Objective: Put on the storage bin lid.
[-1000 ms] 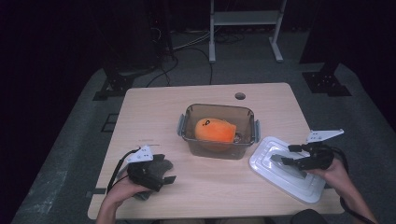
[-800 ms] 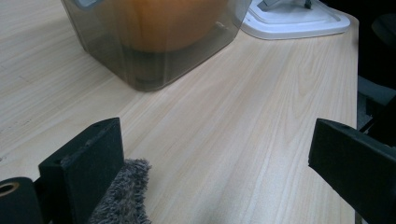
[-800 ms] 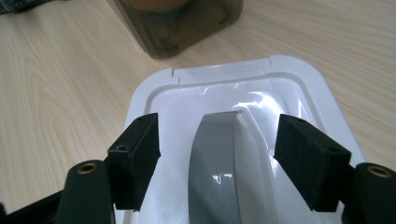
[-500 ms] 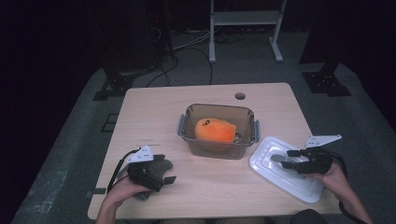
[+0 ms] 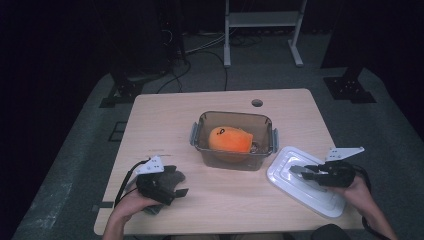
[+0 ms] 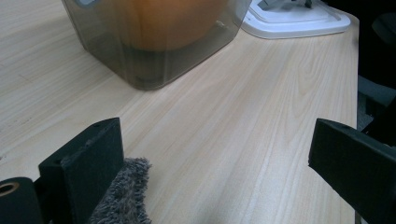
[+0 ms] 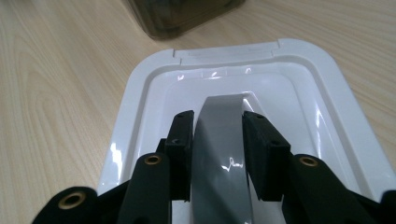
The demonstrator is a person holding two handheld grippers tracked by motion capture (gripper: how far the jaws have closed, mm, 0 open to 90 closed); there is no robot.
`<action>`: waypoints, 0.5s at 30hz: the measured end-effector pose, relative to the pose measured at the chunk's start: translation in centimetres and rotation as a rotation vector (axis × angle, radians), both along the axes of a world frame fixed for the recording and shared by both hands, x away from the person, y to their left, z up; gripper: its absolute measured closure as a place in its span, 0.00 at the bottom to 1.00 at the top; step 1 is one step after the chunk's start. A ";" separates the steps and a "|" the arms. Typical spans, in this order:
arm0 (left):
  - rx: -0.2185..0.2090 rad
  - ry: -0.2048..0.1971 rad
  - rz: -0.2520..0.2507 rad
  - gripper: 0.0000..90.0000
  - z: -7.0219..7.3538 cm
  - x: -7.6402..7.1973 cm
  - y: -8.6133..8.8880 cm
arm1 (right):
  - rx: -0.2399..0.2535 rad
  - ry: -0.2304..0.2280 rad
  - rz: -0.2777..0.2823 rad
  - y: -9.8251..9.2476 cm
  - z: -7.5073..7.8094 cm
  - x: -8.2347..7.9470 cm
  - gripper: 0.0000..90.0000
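At the left of the wooden table (image 5: 165,125), my left gripper (image 5: 172,186) rested low on the tabletop, its 2 jaws spread wide with nothing between them. A scrap of grey fuzzy cloth (image 6: 122,196) lay under it, touching the inner side of 1 jaw. That hand had not shifted from where it was a second earlier.

At the middle of the table stood the clear plastic container (image 5: 234,141), open at the top, grey latches on its short ends, with an orange plush toy (image 5: 231,139) inside.

Just right of the container lay its white lid (image 5: 300,180), flat on the table and turned at an angle. My right gripper (image 5: 300,170) reached over it from the right. Its jaws had just been closing: a second ago they stood wide above the lid, and now they were narrow, 1 pad on each side of the lid's raised grey handle (image 7: 219,154), touching or very nearly so. I judged this to mean the lid was gripped and ready to be lifted across onto the container.
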State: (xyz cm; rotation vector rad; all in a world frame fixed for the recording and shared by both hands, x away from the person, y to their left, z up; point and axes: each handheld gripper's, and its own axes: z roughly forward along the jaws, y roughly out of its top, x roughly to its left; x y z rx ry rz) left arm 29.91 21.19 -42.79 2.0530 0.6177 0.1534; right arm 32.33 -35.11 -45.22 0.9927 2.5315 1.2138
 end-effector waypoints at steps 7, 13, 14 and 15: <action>0.000 0.000 0.000 0.03 0.0 0.0 0.0 | -0.008 0.004 0.009 0.0 0.2 0.0 0.73; 0.000 0.001 0.000 0.03 0.0 0.0 0.0 | -0.015 0.013 0.012 0.0 0.3 -0.1 0.73; 0.000 0.001 0.000 0.03 0.0 0.0 0.0 | -0.017 0.011 0.013 0.0 0.4 -0.1 0.73; 0.001 0.001 0.000 0.03 0.0 0.0 0.0 | -0.016 0.010 0.014 0.0 0.4 -0.1 0.73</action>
